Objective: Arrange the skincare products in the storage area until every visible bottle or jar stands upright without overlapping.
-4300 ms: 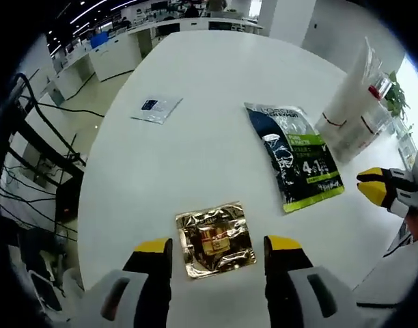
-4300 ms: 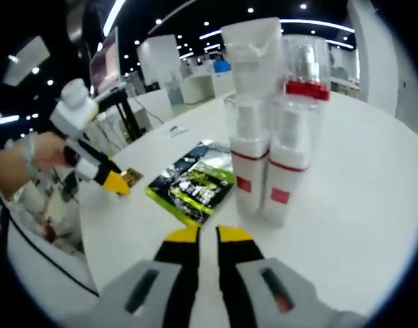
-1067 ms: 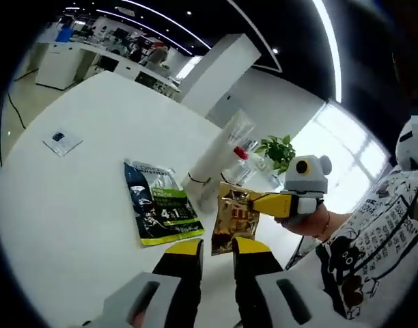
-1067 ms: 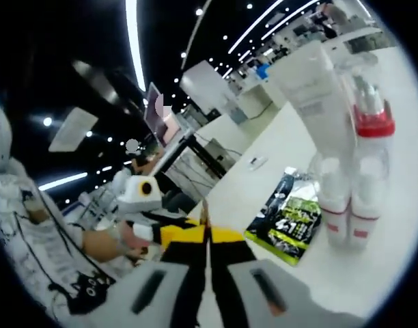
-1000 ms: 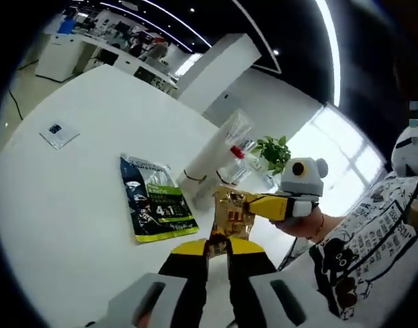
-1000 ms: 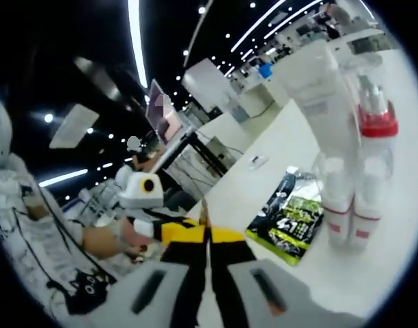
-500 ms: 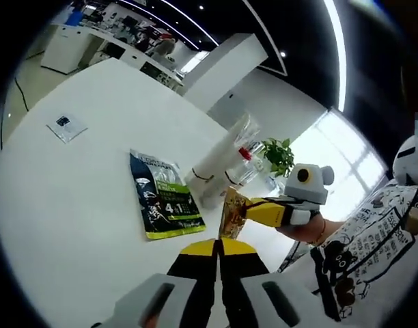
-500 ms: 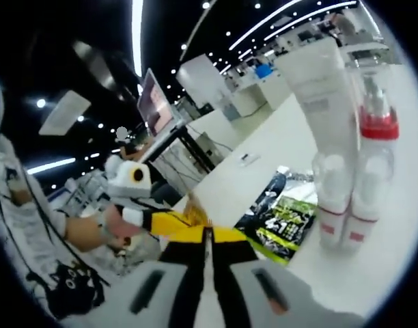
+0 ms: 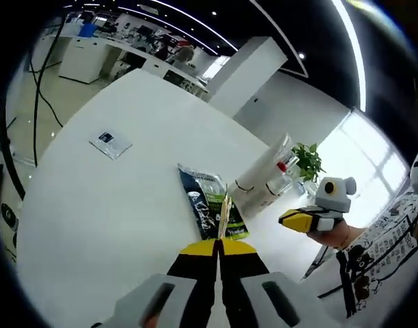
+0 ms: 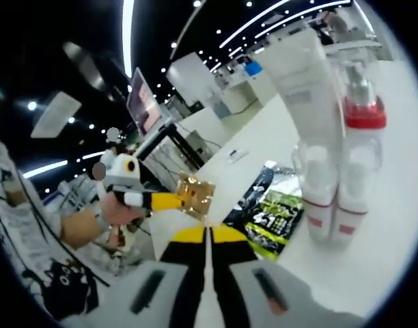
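White round tabletop (image 9: 127, 205) in an open office with ceiling light strips; white tabletop (image 10: 400, 205) also seen from the right gripper view.

Landmark: green-and-black sachet (image 9: 207, 208), lying flat on the tabletop.

Left tongs (image 9: 218, 247): jaws pressed together, clamped on the lower edge of the gold foil sachet (image 9: 224, 213). Sachet held edge-on above the tabletop, standing upright in front of the green-and-black sachet. Same left tongs (image 10: 173, 200) seen from the right gripper view, held in a hand (image 10: 117, 208), with the gold foil sachet (image 10: 195, 195) face-on at the yellow tips, up and left of the green-and-black sachet (image 10: 267, 212) and clear of the tabletop.

Right tongs (image 10: 209, 236): jaws closed tip to tip, nothing between them, positioned just in front of the green-and-black sachet. Also visible in the left gripper view as right tongs (image 9: 298, 219), right of the green-and-black sachet, holding nothing; jaw gap not readable there.

Clear pack of bottles (image 10: 335, 184): stands upright just right of the green-and-black sachet, two white bottles with red bands in front, red-collared pump bottle and tall white tube (image 10: 304, 89) behind. Same pack (image 9: 263, 181) just right of the sachet in the left gripper view.

Small white sachet (image 9: 110, 143): flat on the tabletop, well left of the green-and-black sachet. Potted plant (image 9: 308, 160) beyond the pack.
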